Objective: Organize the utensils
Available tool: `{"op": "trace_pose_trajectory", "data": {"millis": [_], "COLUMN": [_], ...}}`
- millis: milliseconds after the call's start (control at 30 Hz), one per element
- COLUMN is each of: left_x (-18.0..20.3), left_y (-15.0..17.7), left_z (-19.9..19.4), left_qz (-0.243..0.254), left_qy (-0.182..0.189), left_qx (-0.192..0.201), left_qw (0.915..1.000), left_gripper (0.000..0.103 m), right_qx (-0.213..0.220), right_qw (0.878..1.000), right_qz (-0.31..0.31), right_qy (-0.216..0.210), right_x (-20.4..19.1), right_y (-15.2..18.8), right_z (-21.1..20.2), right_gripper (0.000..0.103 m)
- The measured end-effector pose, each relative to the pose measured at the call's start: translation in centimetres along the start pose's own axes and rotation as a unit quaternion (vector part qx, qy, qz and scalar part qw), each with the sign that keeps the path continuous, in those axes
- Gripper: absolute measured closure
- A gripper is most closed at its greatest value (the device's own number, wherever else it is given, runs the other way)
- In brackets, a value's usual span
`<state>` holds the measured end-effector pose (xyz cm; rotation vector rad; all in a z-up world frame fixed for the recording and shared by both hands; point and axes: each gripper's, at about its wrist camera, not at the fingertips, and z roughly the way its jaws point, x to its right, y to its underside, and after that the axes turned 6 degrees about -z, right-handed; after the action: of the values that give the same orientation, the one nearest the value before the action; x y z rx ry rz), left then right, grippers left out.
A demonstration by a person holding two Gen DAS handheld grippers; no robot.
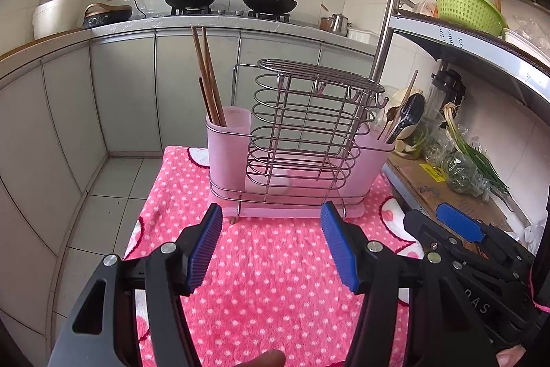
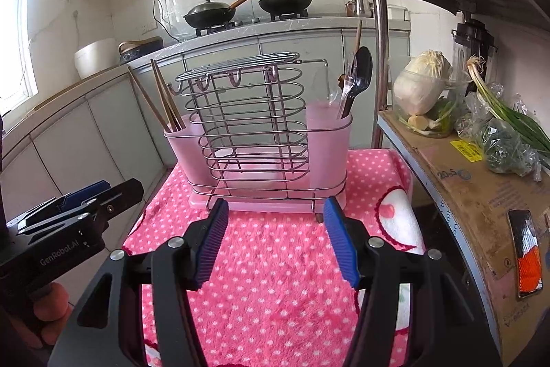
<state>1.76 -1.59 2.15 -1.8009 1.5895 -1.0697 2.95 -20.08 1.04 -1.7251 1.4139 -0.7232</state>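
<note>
Kitchen bench with a pink polka-dot towel (image 1: 275, 263): pink plastic utensil caddy in a wire rack (image 1: 299, 160), brown wooden chopsticks (image 1: 206, 74) left cup, black spoon (image 1: 410, 116) right. Both hand-held grippers, left (image 1: 271, 250) and right (image 2: 276, 241), gape empty.

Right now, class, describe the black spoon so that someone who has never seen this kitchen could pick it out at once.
Find the pink dotted cloth and the wire utensil rack standing on it. Look in the rack's pink cup at the end nearest the metal shelf, opposite the cup of wooden chopsticks. The black spoon stands there bowl-up, the only dark utensil among paler ones.
</note>
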Motion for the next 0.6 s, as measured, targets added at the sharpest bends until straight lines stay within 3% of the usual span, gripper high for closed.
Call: {"op": "trace_pose_trajectory", "data": {"millis": [600], "left_x": [0.52], "left_y": [0.16], "left_z": [-0.70], "left_qz": [0.015], "left_qy": [-0.010], "left_qx": [0.019], "left_qw": [0.9996], "left_gripper": [0.044], "right_qx": [0.002], "right_qw": [1.000], "right_qz": [-0.007], "right_qy": [-0.001], "right_x": [-0.52], "right_y": [0.24], "right_z": [-0.15], "right_gripper": [0.045]}}
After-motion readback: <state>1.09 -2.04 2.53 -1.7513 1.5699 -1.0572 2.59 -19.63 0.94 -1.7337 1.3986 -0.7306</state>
